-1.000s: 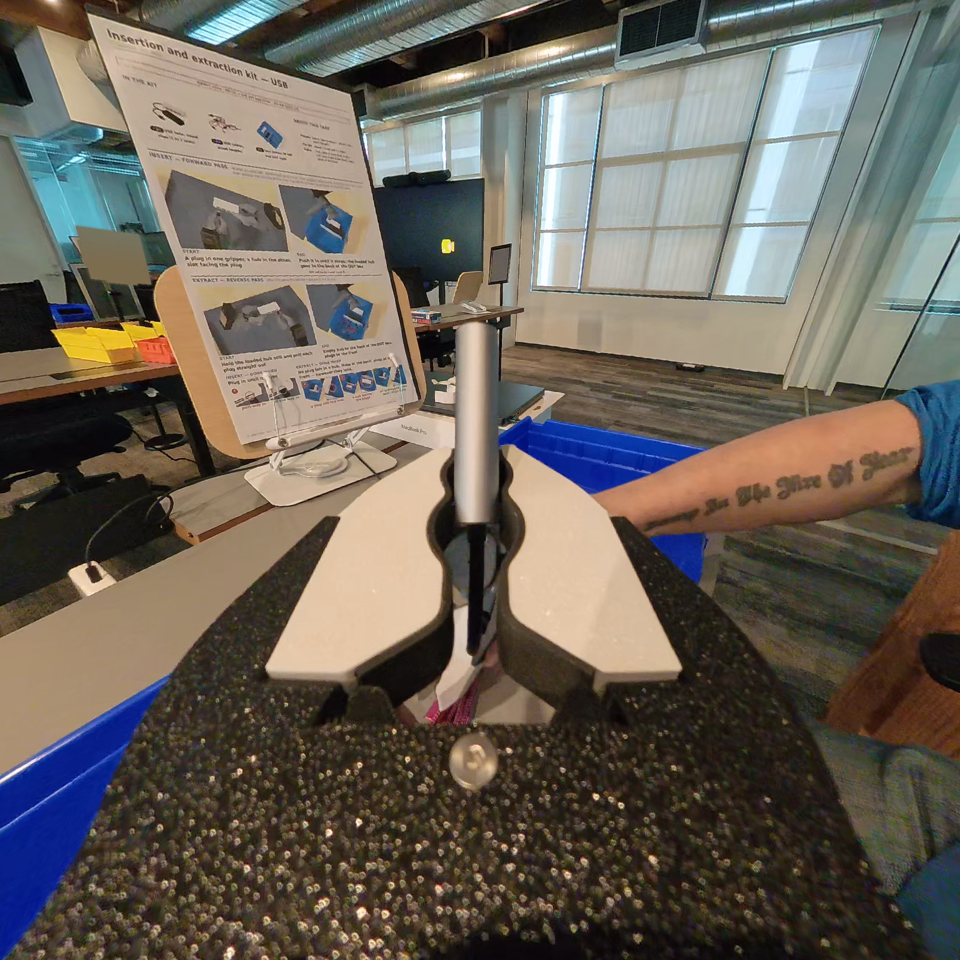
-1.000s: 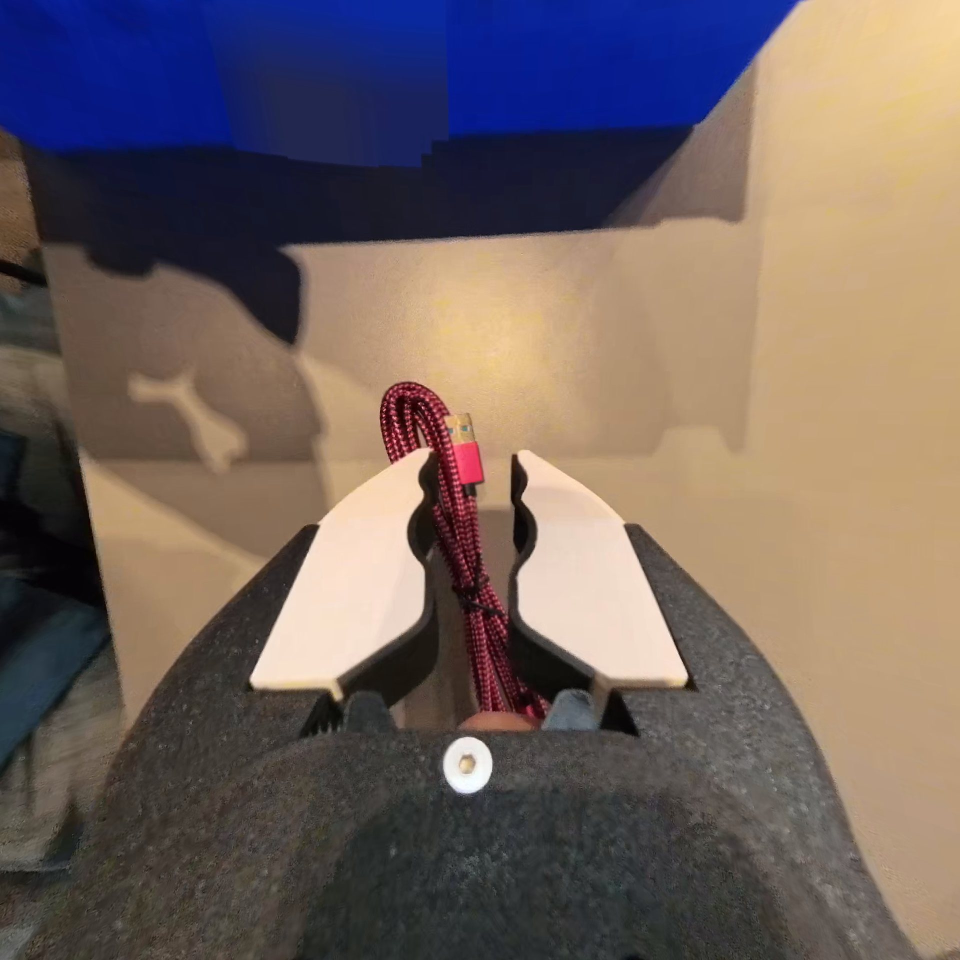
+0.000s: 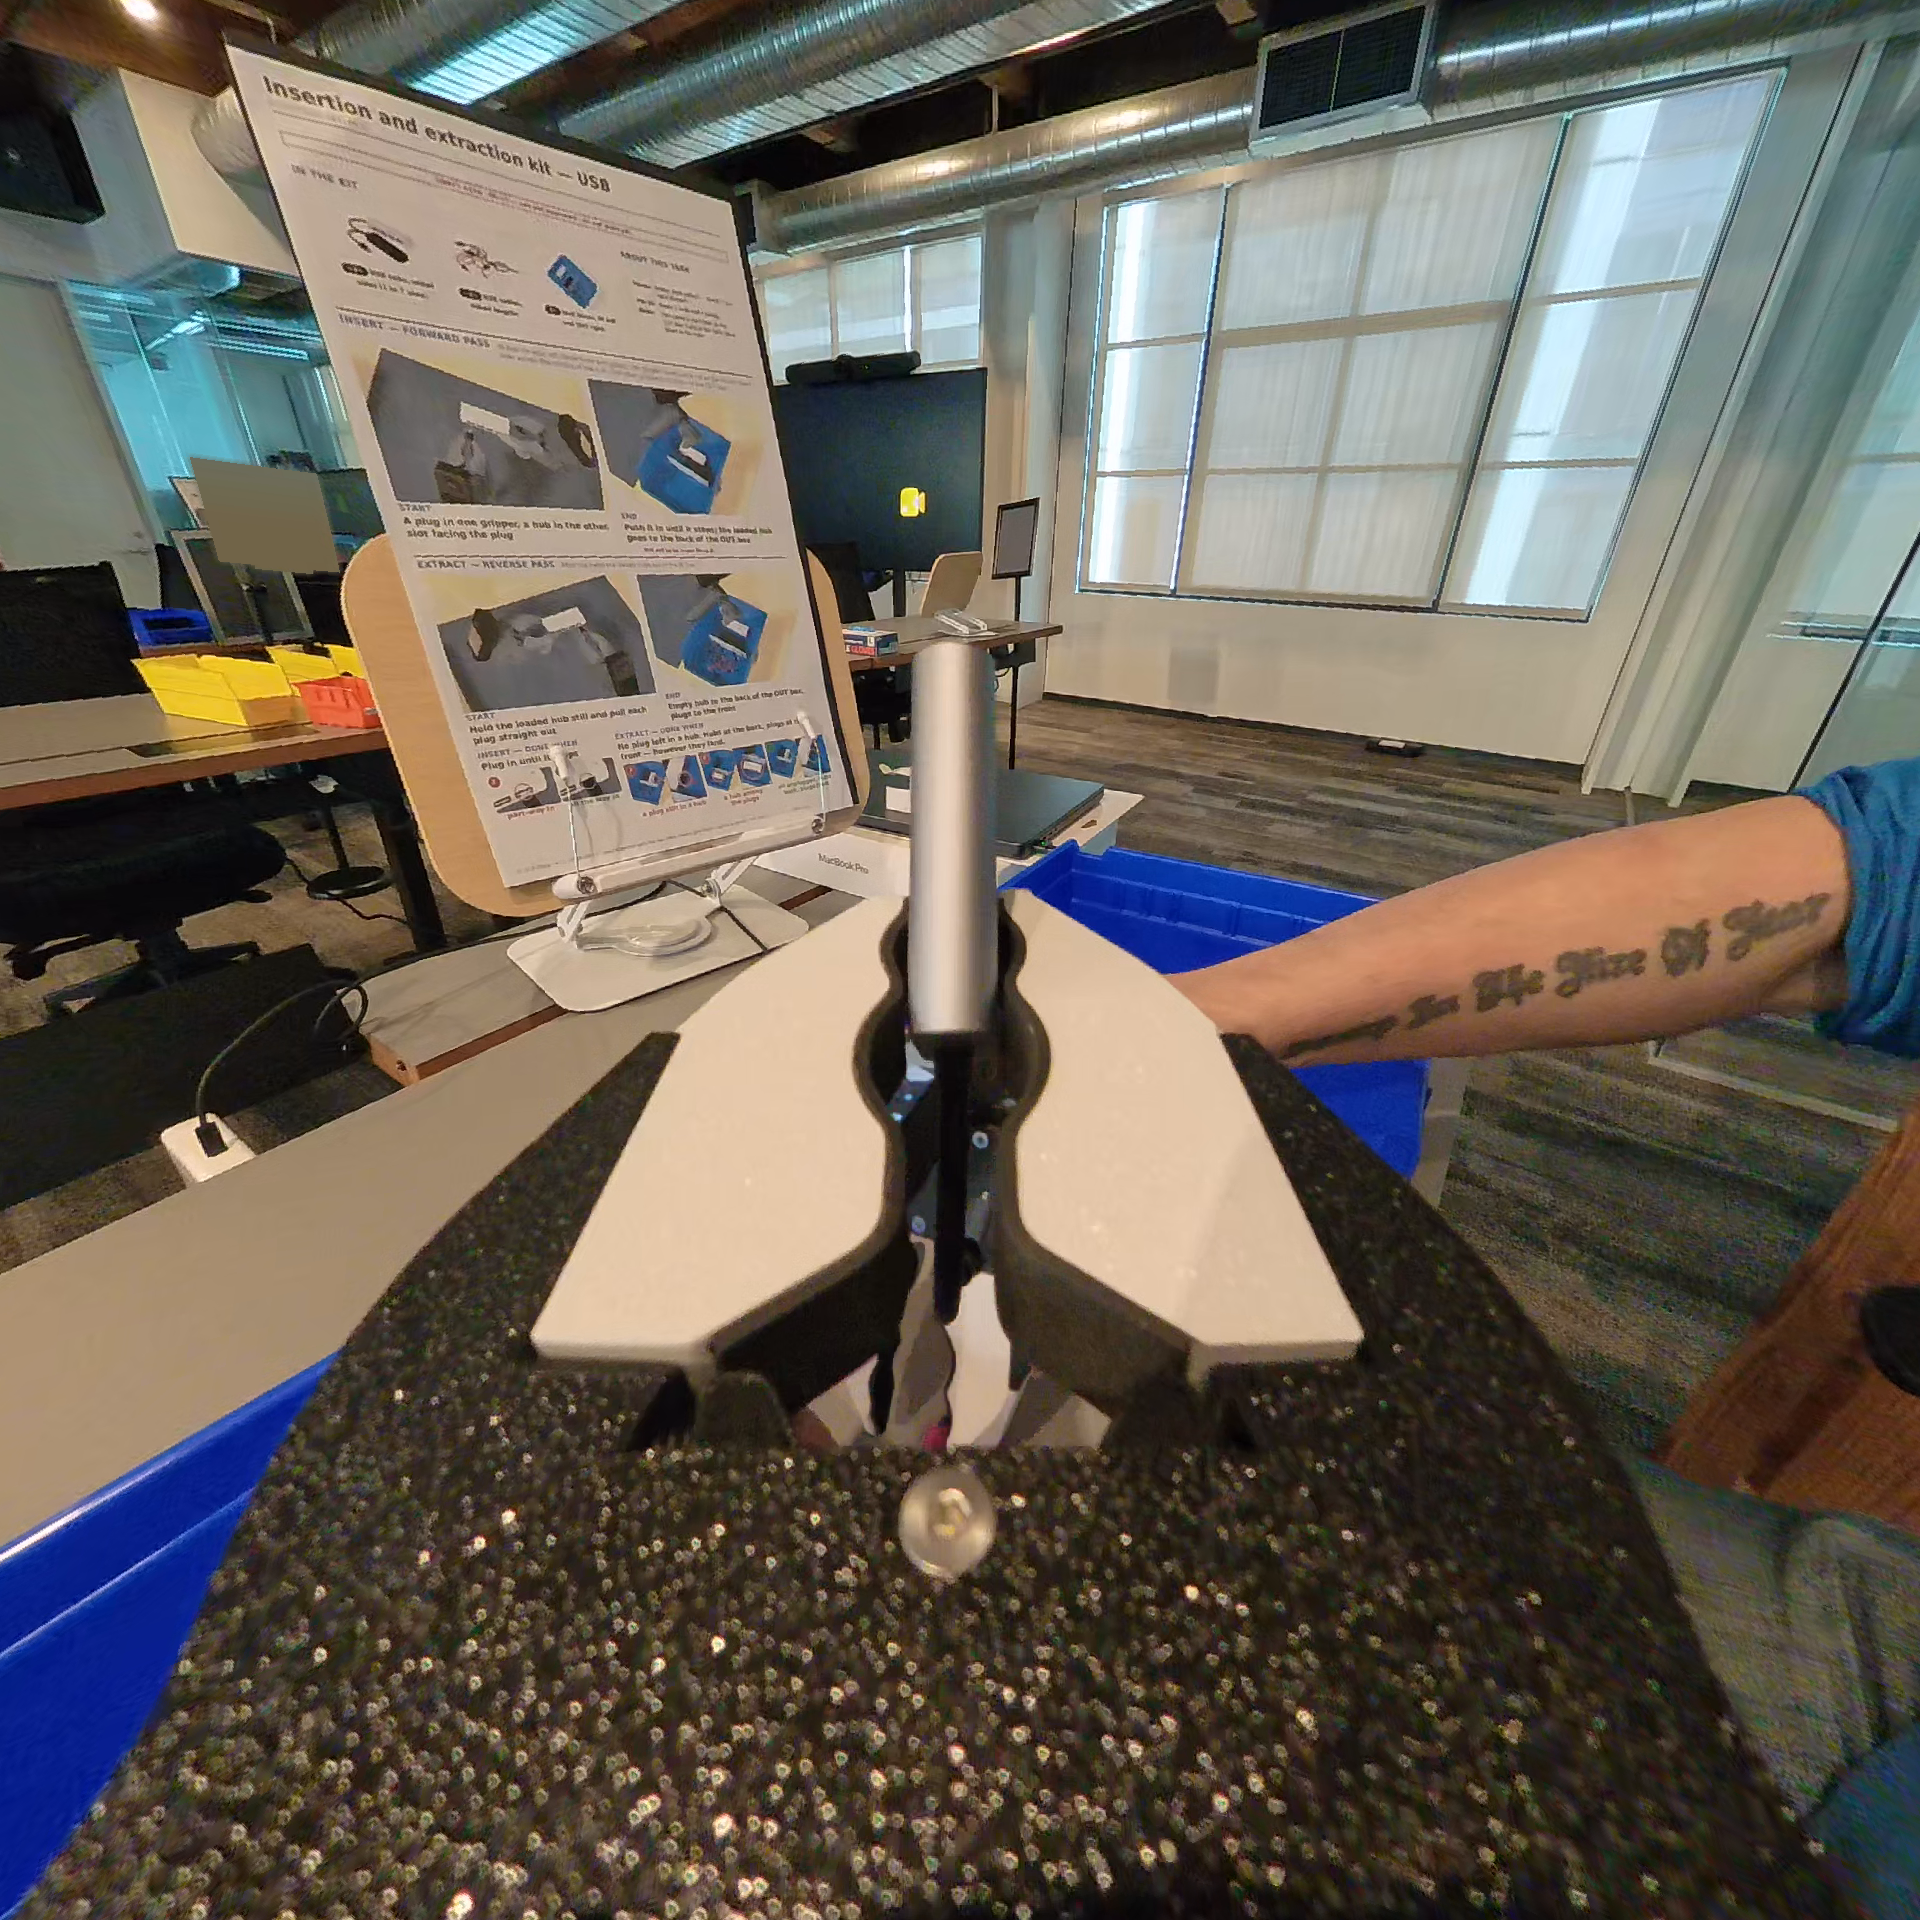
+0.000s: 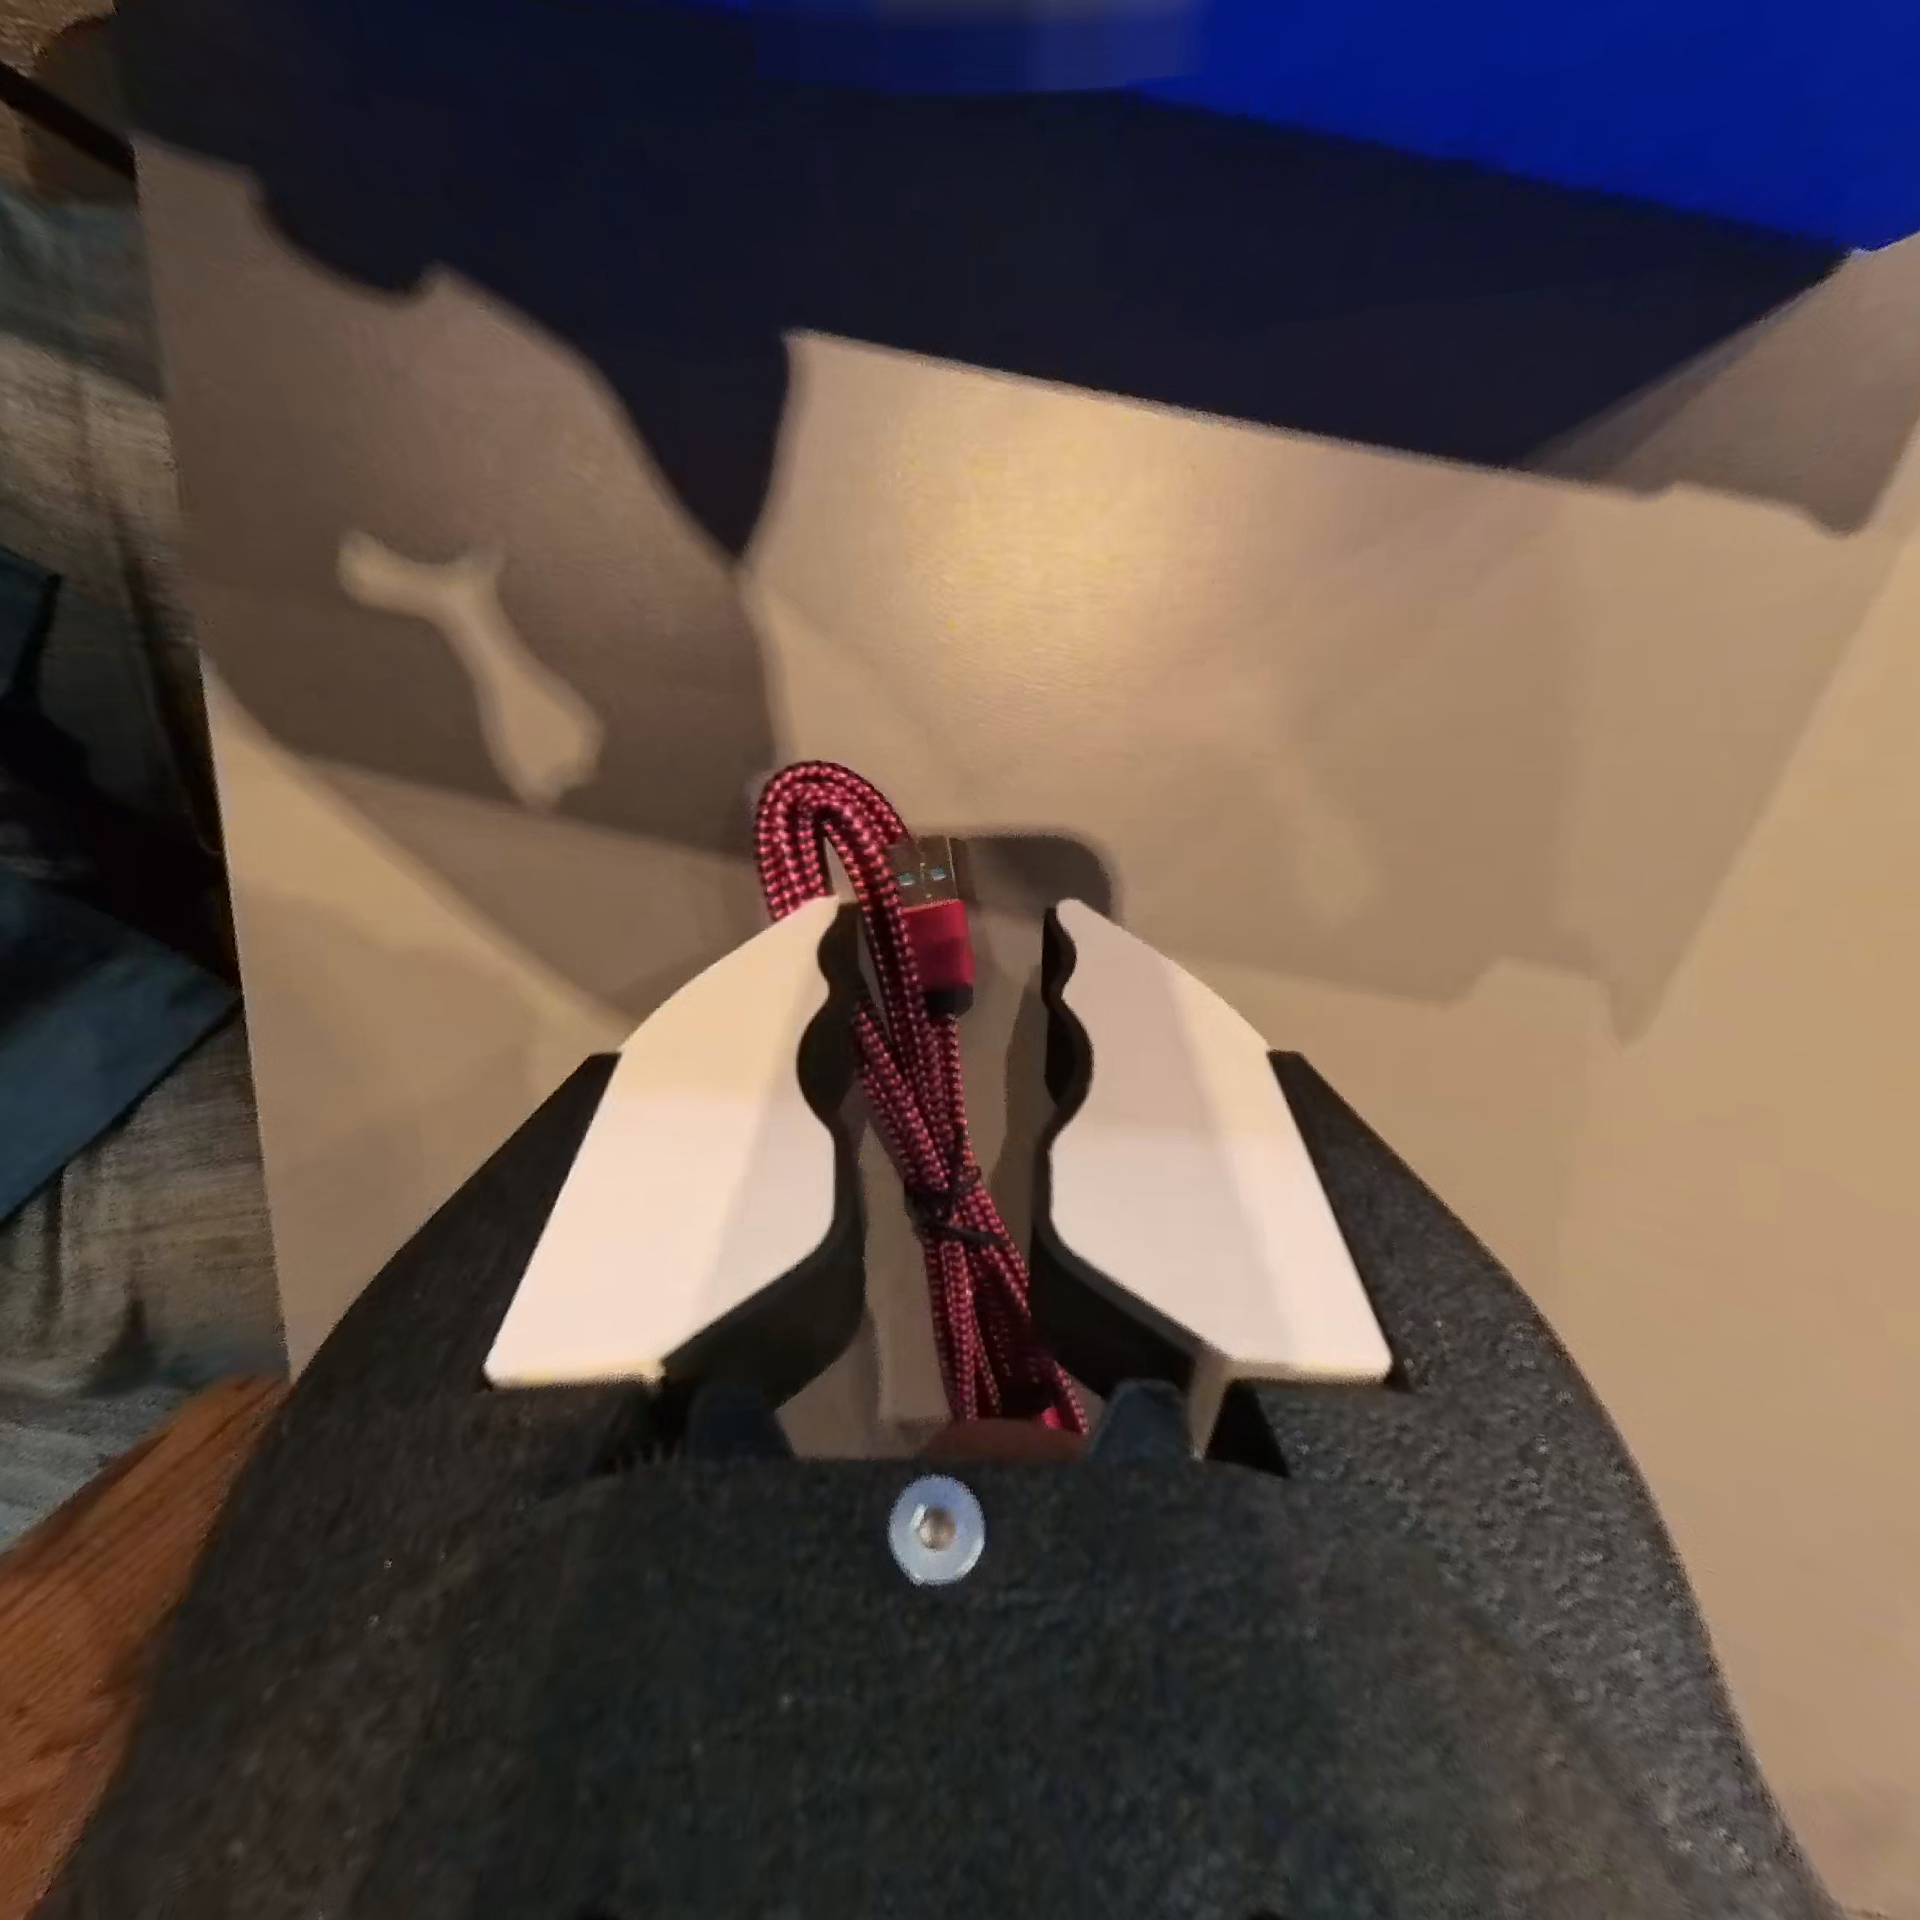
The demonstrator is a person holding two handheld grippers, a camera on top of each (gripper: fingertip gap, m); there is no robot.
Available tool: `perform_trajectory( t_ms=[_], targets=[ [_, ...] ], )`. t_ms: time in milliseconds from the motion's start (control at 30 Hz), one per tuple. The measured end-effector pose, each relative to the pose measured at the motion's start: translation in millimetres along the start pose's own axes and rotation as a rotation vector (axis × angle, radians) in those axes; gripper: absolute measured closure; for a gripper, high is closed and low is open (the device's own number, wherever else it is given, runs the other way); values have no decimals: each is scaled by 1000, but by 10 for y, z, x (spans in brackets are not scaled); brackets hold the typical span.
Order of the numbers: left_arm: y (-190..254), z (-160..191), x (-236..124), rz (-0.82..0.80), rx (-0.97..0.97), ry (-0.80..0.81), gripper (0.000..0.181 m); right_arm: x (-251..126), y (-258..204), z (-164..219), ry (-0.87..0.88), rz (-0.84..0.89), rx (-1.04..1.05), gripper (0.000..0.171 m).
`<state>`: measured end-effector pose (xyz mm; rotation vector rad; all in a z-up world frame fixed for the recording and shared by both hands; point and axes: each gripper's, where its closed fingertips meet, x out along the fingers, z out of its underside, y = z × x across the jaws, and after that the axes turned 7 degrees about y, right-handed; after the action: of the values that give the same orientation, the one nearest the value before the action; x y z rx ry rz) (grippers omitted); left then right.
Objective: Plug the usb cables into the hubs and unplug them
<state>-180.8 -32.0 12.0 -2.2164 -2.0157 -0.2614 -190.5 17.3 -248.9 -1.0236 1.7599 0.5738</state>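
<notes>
While inside tan box, red cable.

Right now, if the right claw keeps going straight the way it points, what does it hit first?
Most likely the red cable, bundled and lying between the open fingers, its plug just past the right claw. Behind that is the pale wall of the box. Depth is unclear in this blurred view.
</notes>
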Motion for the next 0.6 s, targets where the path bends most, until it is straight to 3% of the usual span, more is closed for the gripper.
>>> perform_trajectory(
  t_ms=[333, 600],
  targets=[
    [100, 135, -60, 62, 29, -119, 169, -190, 98, 133, 39, 25, 52, 138],
    [408, 550, -13, 161, 42, -339, 171, -535, 187, 440, 61, 82, 115, 136]
  ],
)
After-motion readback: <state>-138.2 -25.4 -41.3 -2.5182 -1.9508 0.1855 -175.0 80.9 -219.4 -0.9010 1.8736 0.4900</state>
